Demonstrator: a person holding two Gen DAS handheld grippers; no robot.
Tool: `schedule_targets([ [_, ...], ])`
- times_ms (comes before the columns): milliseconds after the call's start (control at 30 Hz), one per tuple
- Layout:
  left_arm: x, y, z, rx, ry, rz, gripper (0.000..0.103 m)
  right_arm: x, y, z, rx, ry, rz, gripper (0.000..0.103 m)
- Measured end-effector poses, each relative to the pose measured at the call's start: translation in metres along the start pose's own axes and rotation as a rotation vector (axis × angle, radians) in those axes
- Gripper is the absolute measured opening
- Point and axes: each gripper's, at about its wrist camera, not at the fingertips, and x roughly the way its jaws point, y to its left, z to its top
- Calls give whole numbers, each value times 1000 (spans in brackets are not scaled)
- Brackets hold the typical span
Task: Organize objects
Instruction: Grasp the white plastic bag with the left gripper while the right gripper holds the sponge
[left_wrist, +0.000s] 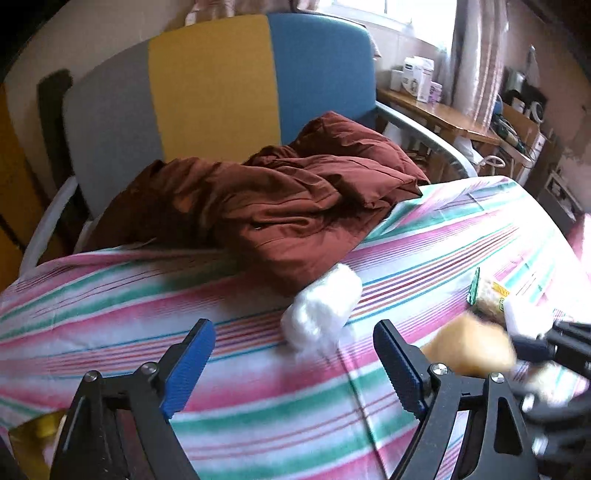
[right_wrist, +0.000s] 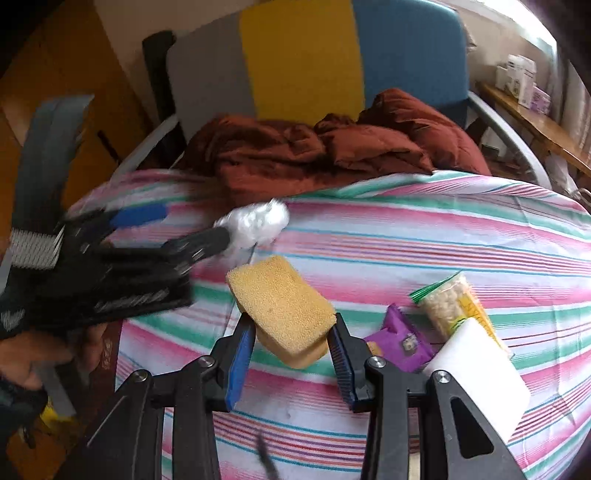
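Sponge (right_wrist: 282, 308) clamped in right gripper (right_wrist: 291, 356) above striped bedsheet (right_wrist: 406, 229); headboard (right_wrist: 303, 55) behind.

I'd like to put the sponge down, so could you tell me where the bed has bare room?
Free: striped sheet between the brown quilt and the snack bag, and the near strip below the sponge. Crowded: purple packet, white block, cotton wad.

A lived-in bedroom of a home is shown. A bed spread with a striped sheet (left_wrist: 443, 236) is seen, with a crumpled rust-brown quilt (left_wrist: 295, 192) heaped at its far end against a grey, yellow and blue headboard (left_wrist: 214, 85). To the right, a cluttered wooden side table (left_wrist: 443, 118) is set beneath a curtained window (left_wrist: 406, 11).
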Motion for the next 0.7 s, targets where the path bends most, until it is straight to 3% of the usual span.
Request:
schedule_targets([
  [133,19,-7,8,33,25,7,84,5,3,-3,-20,33,19,40],
  [333,49,-15,13,51,97,-3,58,7,6,-4,-34,41,29,40],
  [367,54,-15,13,43,106,-7,46,7,6,-4,-37,41,30,40],
  [400,58,-14,13,31,117,-9,43,7,5,-4,-37,40,30,40],
  [700,24,-7,-1,-67,70,-9,39,8,8,-4,-61,33,25,40],
])
